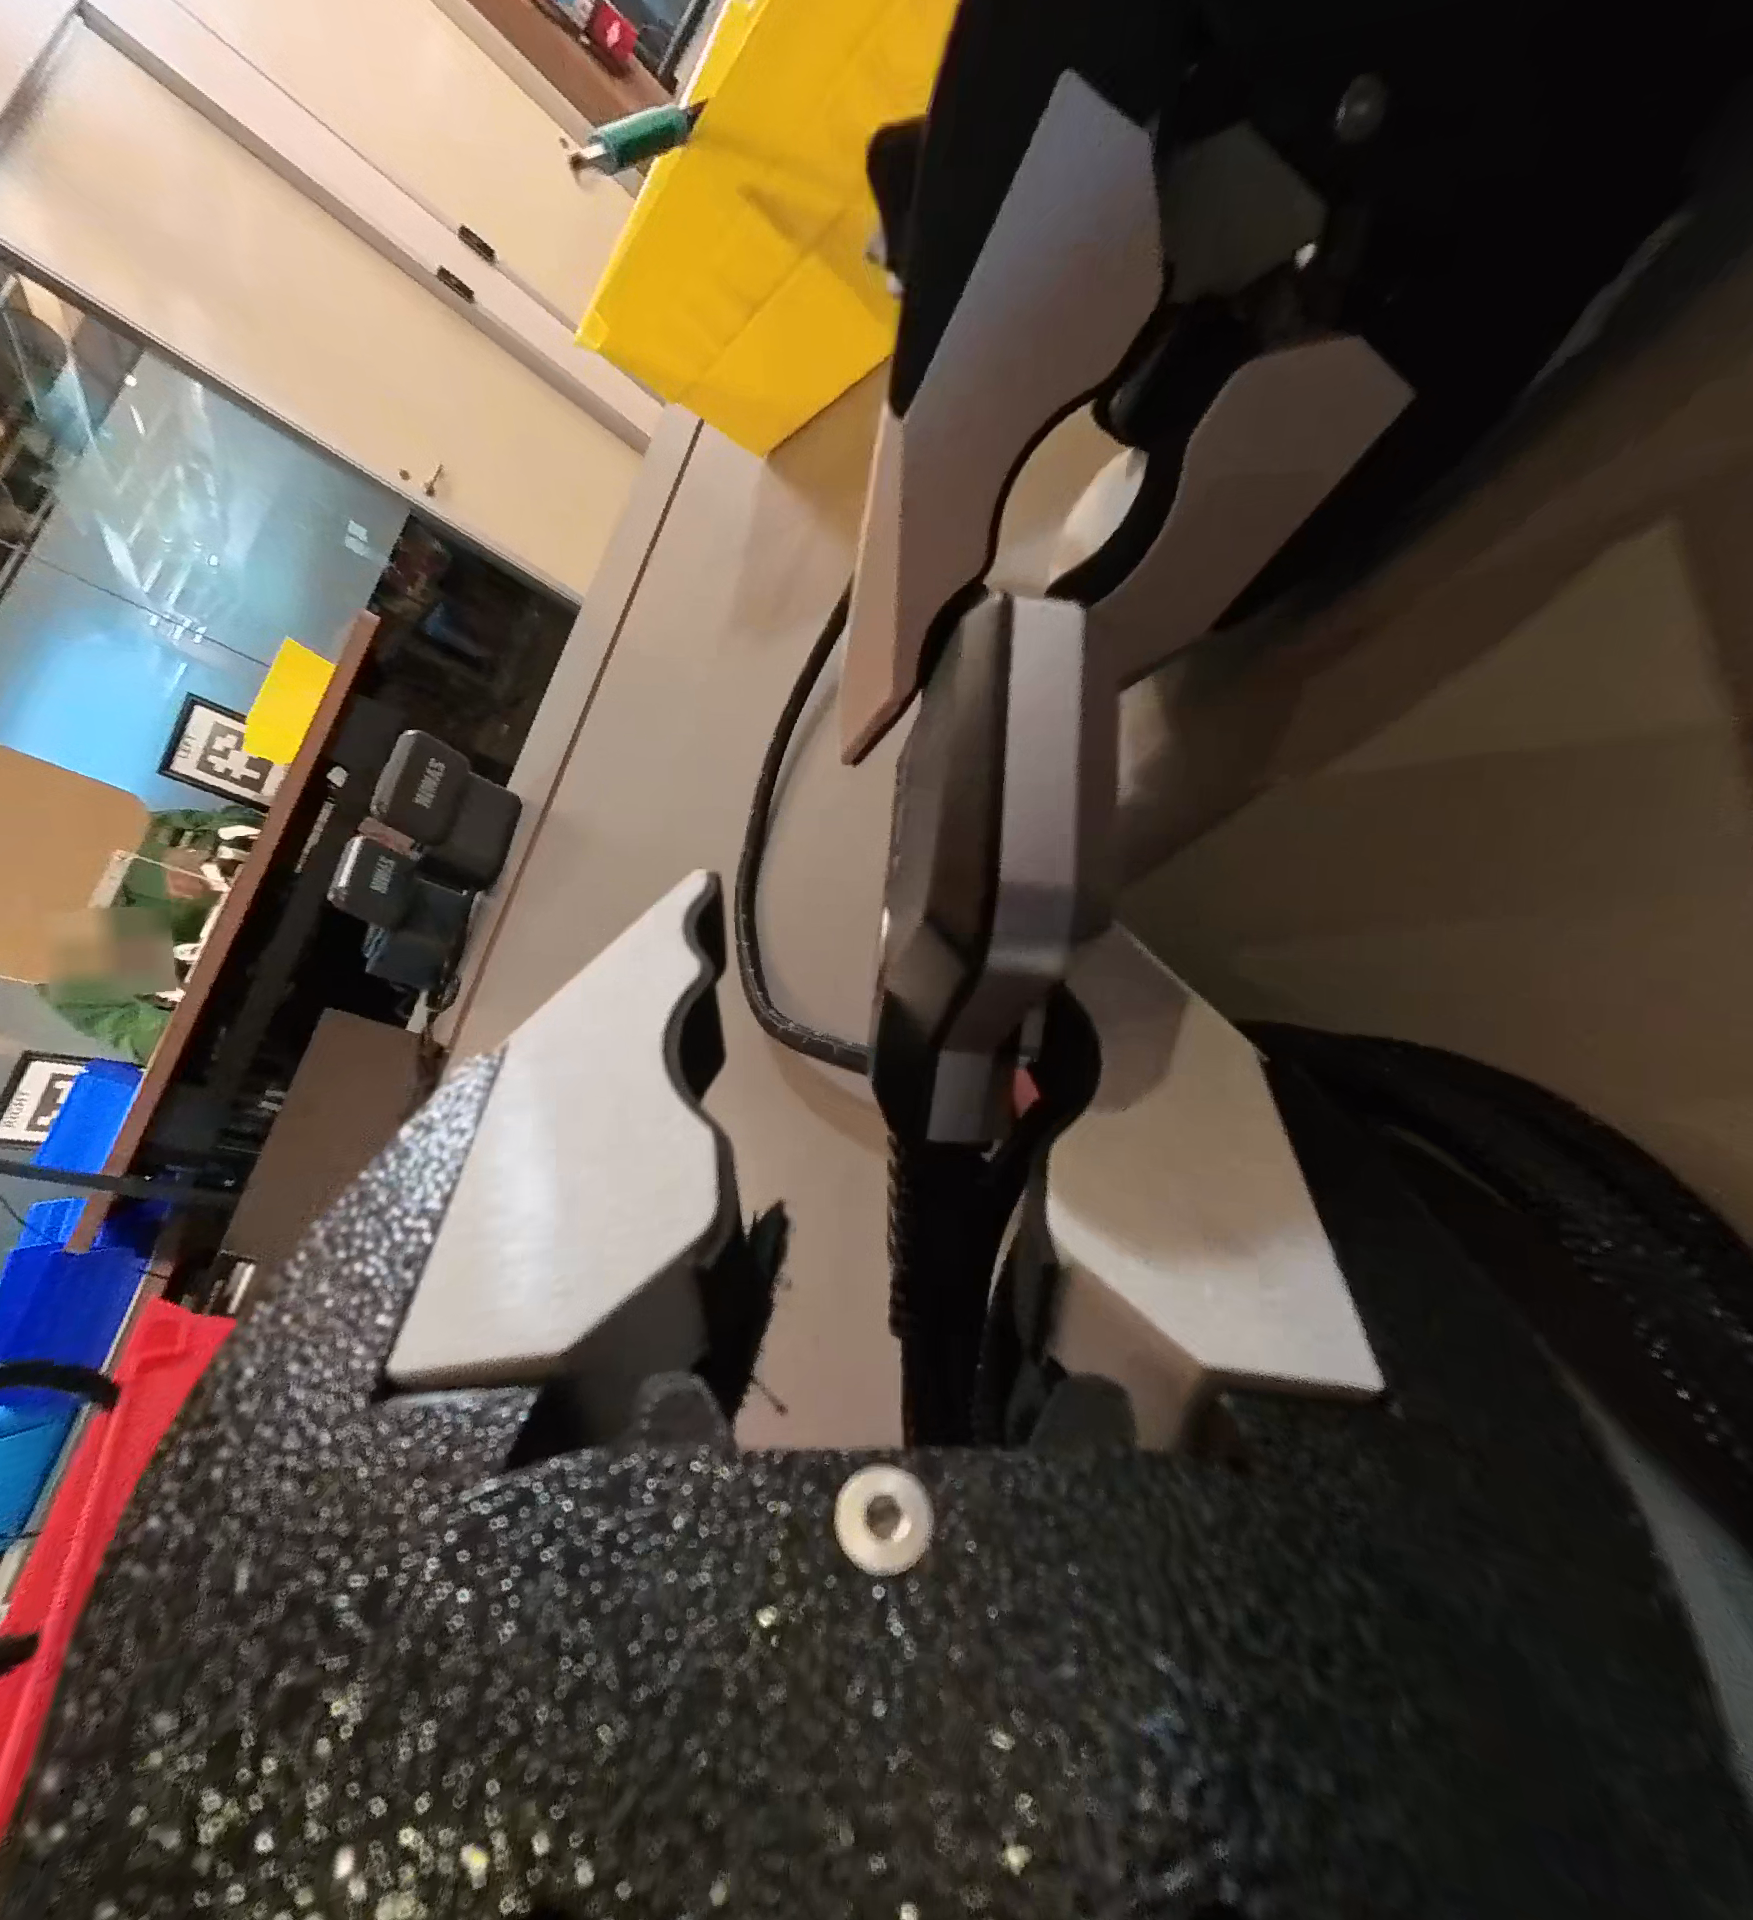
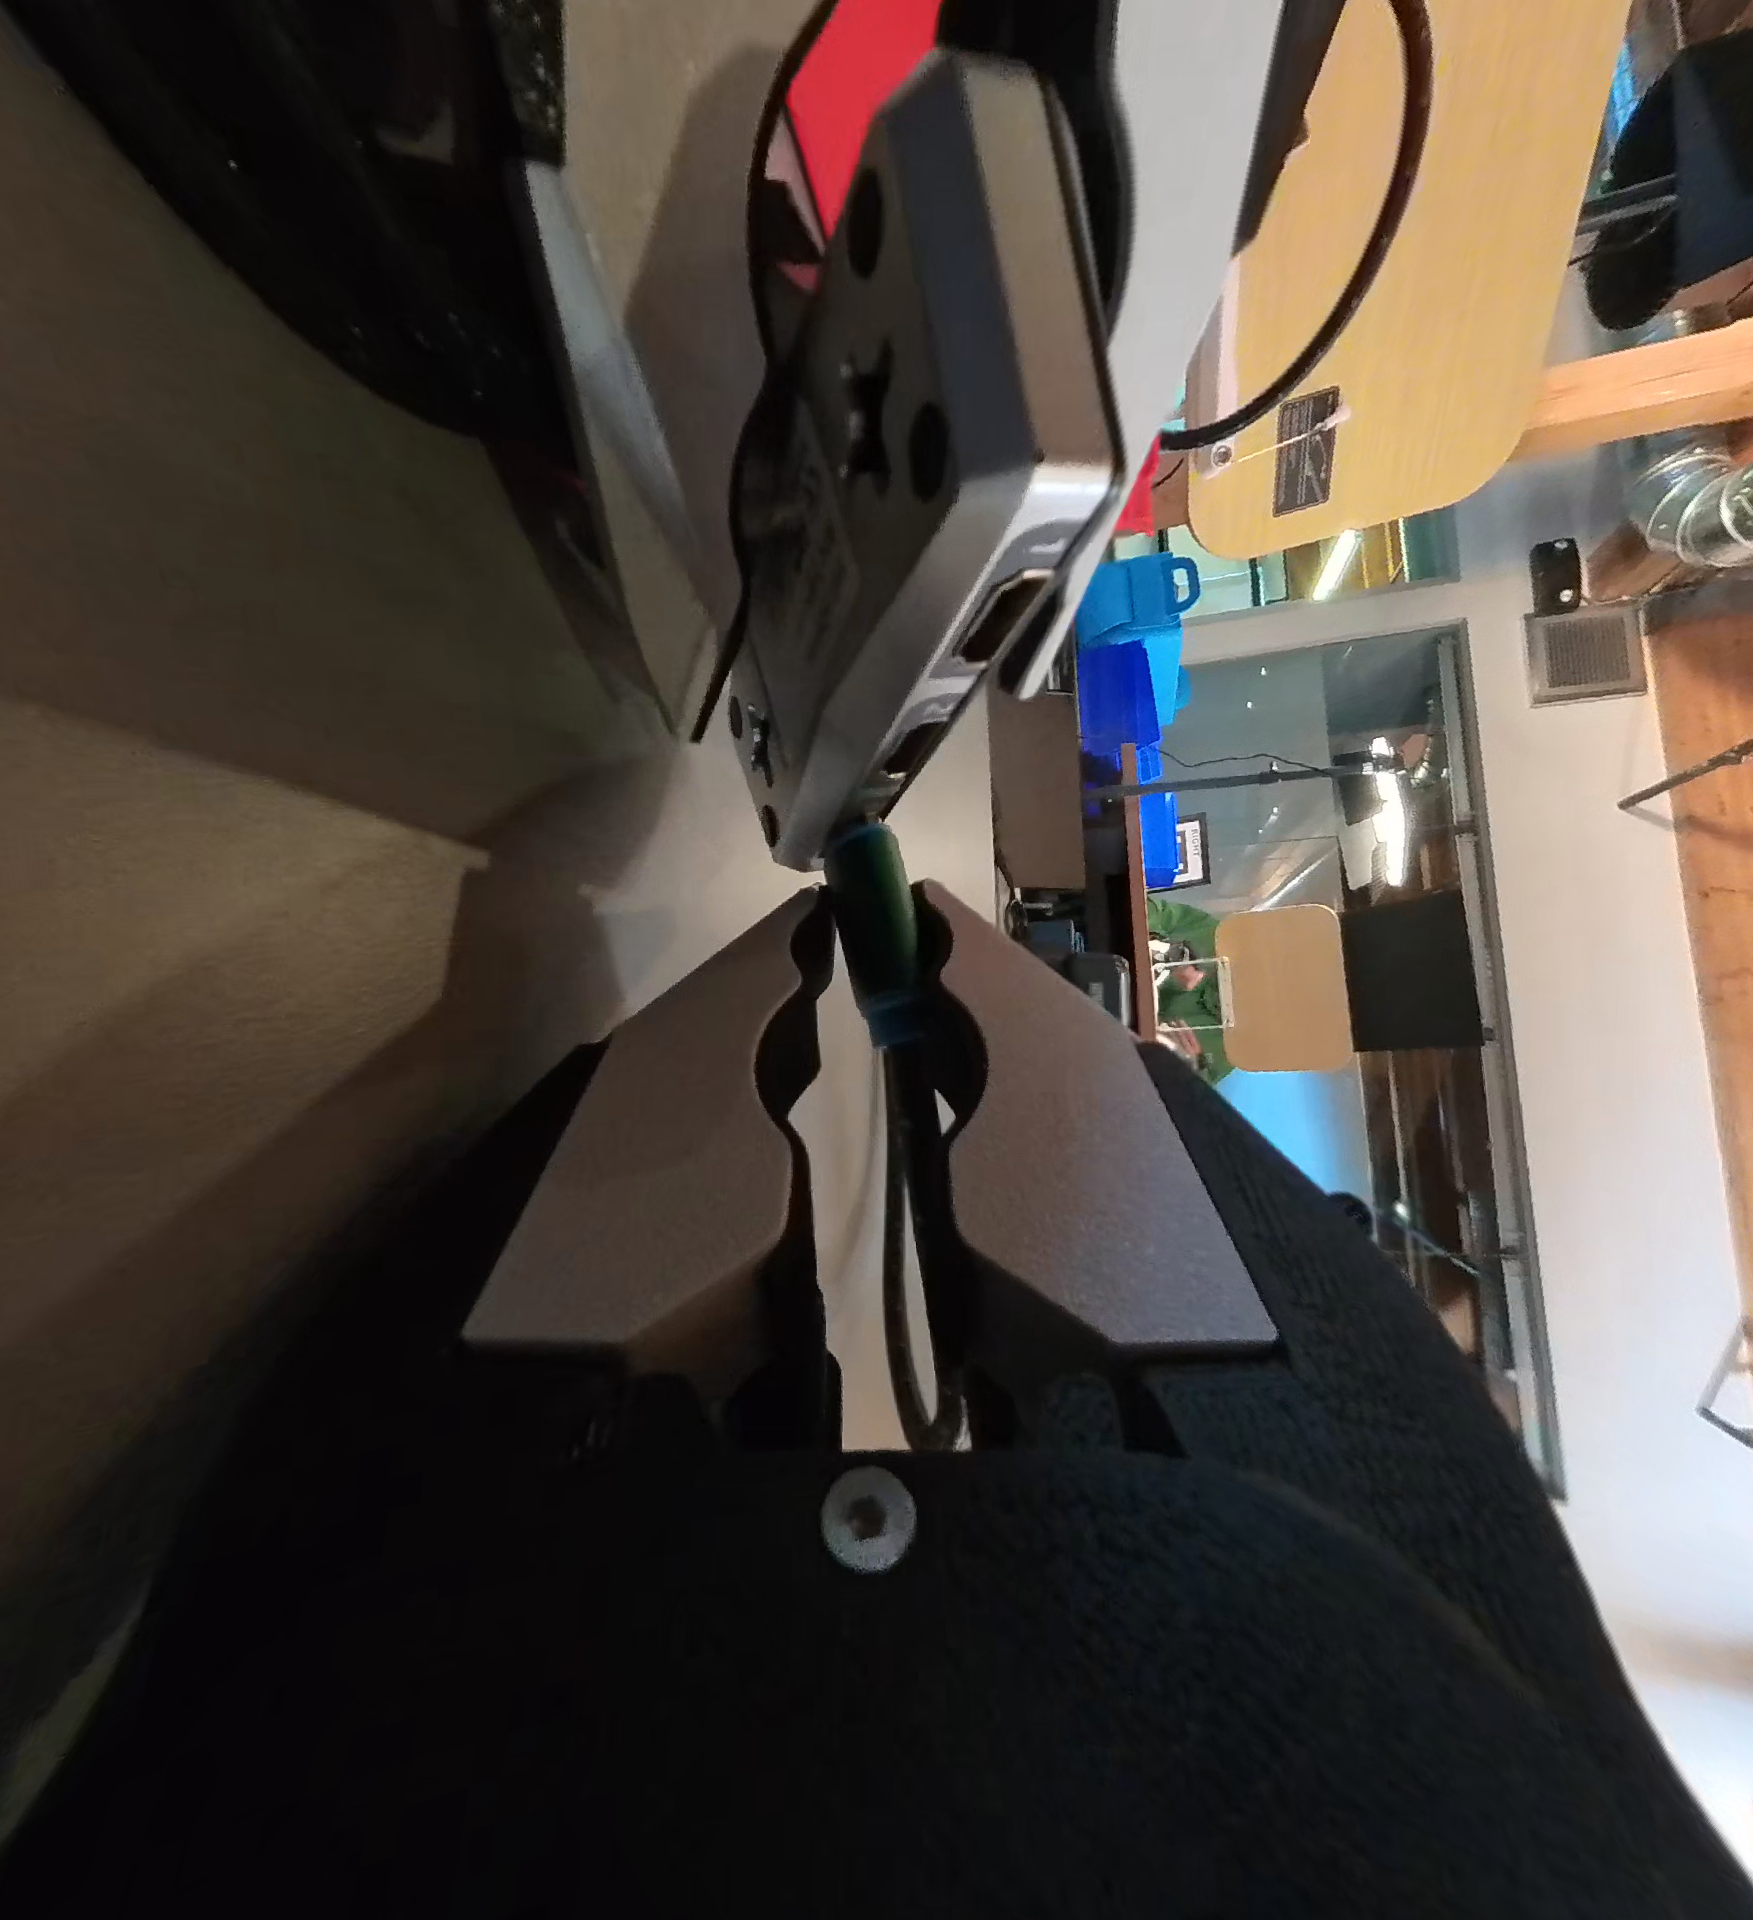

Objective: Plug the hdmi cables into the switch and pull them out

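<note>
Right gripper (image 2: 877, 935): in the right wrist view its 2 grey fingers (image 2: 664, 1164) converge at lower centre of the frame, the gap narrowed to a slim slot. The tips close on a green HDMI plug (image 2: 877, 914), which has a blue band at its rear where the black cable (image 2: 919, 1226) runs back between the fingers. The plug's nose meets the lowest port on the edge face of the switch (image 2: 913, 416), a grey metal box with a dark underside, held tilted across upper centre. How deep the plug sits cannot be told. 2 further ports (image 2: 1002, 618) on the same edge stand vacant.

Left gripper (image 1: 851, 997): in the left wrist view its 2 fingers stand wide apart at lower centre. The switch (image 1: 1007, 831) appears edge-on between them, resting against the right-hand finger (image 1: 1194, 1195); the left-hand finger (image 1: 591, 1122) stands clear of it. Whether the switch is truly clamped cannot be told. A black cable (image 1: 778, 883) curves from behind the switch.

View differences: only the left wrist view shows the right gripper (image 1: 1048, 499) from the front at upper centre, its fingers meeting the top of the switch; the plug is hidden there. It also shows a yellow bin (image 1: 747, 270) with a second green plug (image 1: 638, 135) at top centre, and a red bin (image 1: 61, 1507) at lower left. Only the right wrist view shows the ports and the plug.
</note>
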Motion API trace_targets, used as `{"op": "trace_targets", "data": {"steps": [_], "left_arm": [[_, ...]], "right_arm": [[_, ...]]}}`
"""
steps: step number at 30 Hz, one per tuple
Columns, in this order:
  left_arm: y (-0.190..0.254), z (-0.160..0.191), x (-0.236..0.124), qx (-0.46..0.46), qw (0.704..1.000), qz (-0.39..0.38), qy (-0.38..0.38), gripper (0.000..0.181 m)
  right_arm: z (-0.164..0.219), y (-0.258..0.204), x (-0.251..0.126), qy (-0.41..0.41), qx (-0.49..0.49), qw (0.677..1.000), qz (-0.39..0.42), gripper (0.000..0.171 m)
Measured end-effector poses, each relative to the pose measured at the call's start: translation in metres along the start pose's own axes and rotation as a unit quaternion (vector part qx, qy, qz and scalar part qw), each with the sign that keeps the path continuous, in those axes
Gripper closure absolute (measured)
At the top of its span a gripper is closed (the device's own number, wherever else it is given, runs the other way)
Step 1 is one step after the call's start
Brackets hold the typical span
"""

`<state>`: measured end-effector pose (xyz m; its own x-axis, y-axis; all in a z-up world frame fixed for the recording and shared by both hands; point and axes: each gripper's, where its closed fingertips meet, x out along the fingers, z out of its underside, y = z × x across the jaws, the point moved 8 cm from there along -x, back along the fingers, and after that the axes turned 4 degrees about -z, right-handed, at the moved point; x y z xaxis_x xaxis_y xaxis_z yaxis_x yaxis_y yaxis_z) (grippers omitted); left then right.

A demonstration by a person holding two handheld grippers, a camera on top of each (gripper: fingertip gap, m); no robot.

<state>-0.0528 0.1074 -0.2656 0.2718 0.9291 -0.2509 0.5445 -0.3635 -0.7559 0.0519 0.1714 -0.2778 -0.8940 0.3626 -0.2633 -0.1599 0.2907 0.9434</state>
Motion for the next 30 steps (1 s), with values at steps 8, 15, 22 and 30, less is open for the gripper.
{"op": "trace_targets", "data": {"steps": [8, 15, 22, 30], "left_arm": [[0.009, -0.003, 0.009, 0.032, 0.999, 0.028, -0.032, 0.159], [0.009, -0.004, 0.014, 0.03, 0.998, 0.011, -0.061, 0.161], [0.009, -0.004, 0.014, 0.026, 0.998, 0.01, -0.056, 0.161], [0.009, -0.004, 0.014, 0.028, 0.998, 0.009, -0.054, 0.161]], "right_arm": [[0.0, 0.001, 0.002, -0.009, 0.02, 1.0, -0.011, 0.159], [-0.001, 0.0, 0.007, -0.044, -0.002, 0.999, 0.001, 0.155], [-0.002, -0.002, 0.007, -0.043, -0.045, 0.998, 0.02, 0.157], [0.0, 0.0, 0.008, -0.035, -0.017, 0.999, 0.011, 0.146]]}}
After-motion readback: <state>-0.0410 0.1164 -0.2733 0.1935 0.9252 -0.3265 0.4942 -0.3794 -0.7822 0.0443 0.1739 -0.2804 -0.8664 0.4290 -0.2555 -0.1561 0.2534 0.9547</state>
